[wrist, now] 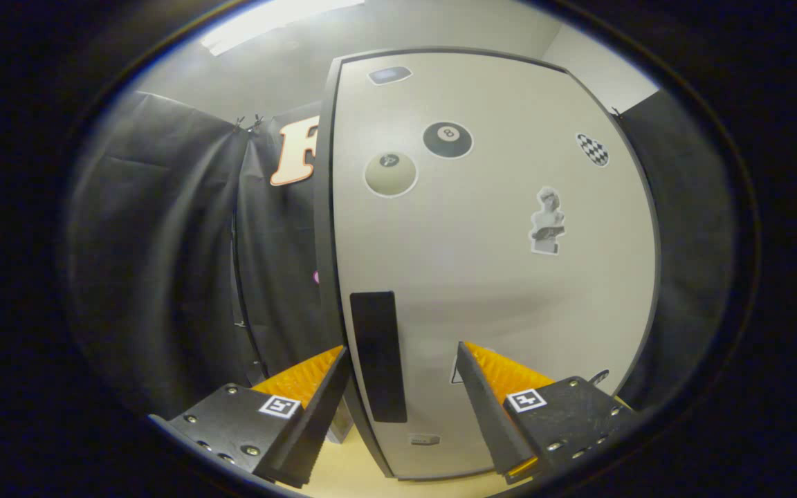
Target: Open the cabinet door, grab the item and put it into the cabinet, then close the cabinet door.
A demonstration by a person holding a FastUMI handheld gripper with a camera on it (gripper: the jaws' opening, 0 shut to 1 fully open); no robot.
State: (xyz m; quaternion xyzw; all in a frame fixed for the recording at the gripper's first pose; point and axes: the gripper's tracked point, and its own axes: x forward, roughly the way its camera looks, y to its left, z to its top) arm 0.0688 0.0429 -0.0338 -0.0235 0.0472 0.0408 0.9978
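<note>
cabinet door (495,277): 1 | dark handle (378,356): 1 | stickers (447,140) on door: at least 5

The gripper (402,356) is held level, pointing forward. Its two fingers (315,394) stand spread wide apart (jaws parted, nothing clamped between them), one on the left and one on the right, both tips reaching equally far.

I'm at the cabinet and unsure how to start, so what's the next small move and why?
Probably ease the gripper forward and close it on the black rectangular handle of the pale grey cabinet door. The door looks shut, the fingers are open, and the handle sits between them beside the door's left edge, so gripping there should let you pull it open.
</note>
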